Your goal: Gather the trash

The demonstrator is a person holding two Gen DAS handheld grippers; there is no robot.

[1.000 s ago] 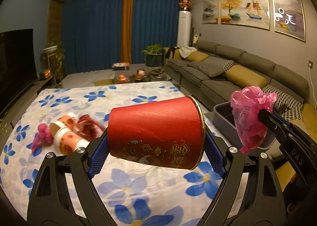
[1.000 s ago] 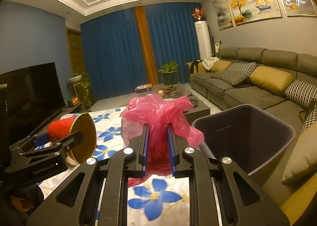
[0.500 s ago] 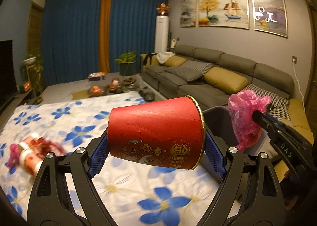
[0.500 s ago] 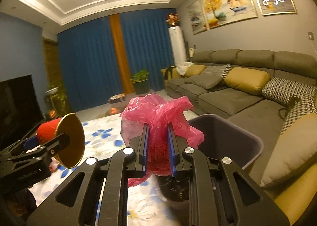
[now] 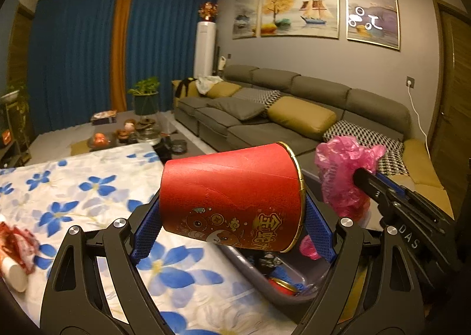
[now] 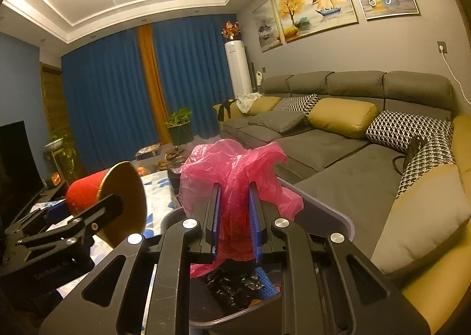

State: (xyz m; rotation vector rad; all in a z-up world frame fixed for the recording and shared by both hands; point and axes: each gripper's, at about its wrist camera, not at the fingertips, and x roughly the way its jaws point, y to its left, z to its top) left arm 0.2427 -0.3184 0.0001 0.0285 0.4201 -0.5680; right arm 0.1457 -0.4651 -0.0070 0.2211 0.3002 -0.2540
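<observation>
My left gripper (image 5: 232, 211) is shut on a red paper cup (image 5: 232, 196) with a gold rim, held on its side between the blue pads at the table's right edge. My right gripper (image 6: 234, 211) is shut on a crumpled pink plastic bag (image 6: 235, 170), which hangs over the grey trash bin (image 6: 338, 217). In the left wrist view the same pink bag (image 5: 344, 176) and the right gripper (image 5: 357, 173) show at the right, above the bin (image 5: 259, 279). The bin holds several bits of dark, red and blue trash.
A table with a white, blue-flowered cloth (image 5: 73, 193) lies to the left, with a red wrapper and a white cup (image 5: 14, 255) at its left edge. A grey sofa (image 6: 338, 141) with cushions runs behind the bin. A coffee table (image 5: 126, 132) stands further back.
Both grippers swung to the right, away from the table, and now sit over the bin. The bin's inside has come into view. The grips on the cup and bag are unchanged.
</observation>
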